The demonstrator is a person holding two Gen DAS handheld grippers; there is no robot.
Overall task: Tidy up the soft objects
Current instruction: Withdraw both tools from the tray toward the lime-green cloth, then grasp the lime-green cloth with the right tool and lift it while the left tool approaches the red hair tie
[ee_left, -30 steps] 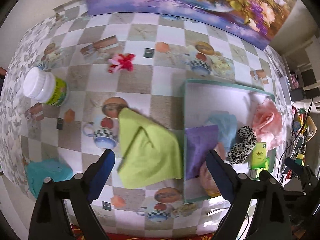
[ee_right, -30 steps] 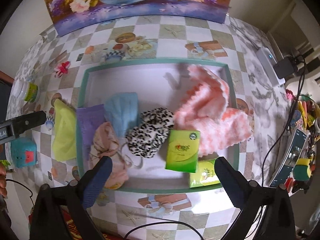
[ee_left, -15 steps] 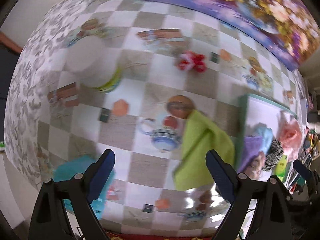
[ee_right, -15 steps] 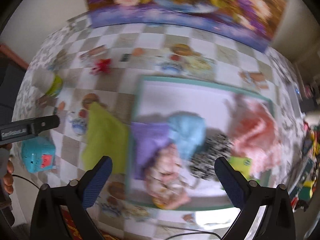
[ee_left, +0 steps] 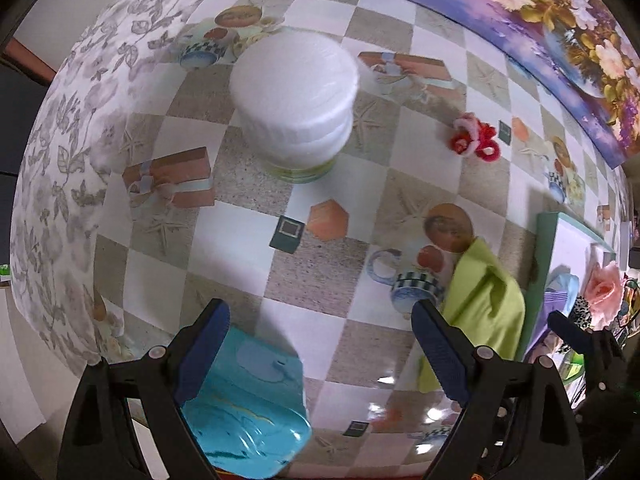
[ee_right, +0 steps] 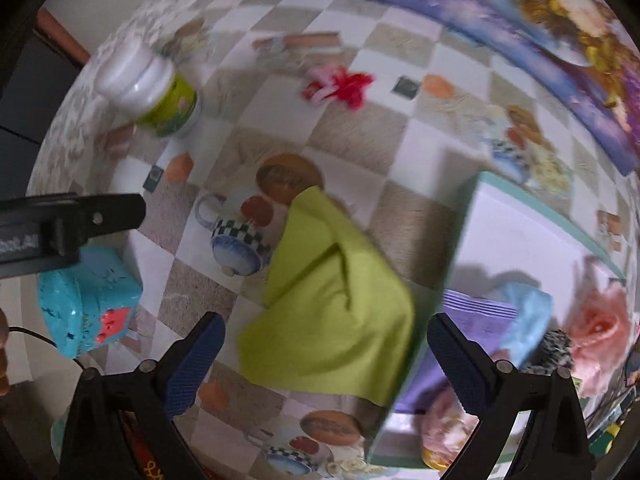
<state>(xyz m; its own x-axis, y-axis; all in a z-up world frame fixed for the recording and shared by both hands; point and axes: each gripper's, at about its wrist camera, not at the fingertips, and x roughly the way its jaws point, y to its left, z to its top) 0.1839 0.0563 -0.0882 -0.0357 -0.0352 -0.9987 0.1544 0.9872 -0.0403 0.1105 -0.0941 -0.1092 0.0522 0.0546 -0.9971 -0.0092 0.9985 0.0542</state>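
Green cloth (ee_right: 332, 304) lies on the table just outside the tray's (ee_right: 452, 264) left wall, long axis running 11 to 5. Your right gripper (ee_right: 324, 354) sits over it, jaws wide and empty, nearer than your left gripper (ee_left: 320, 346), also spread, cloth at its 3 o'clock.

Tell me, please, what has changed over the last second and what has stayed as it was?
Both grippers swung to the left. The left gripper went from above the green cloth to over the teal wipes pack; the right gripper went from the tray to over the green cloth. Both are open as before, holding nothing. The cloth, white jar, red bow and tray contents have not moved.
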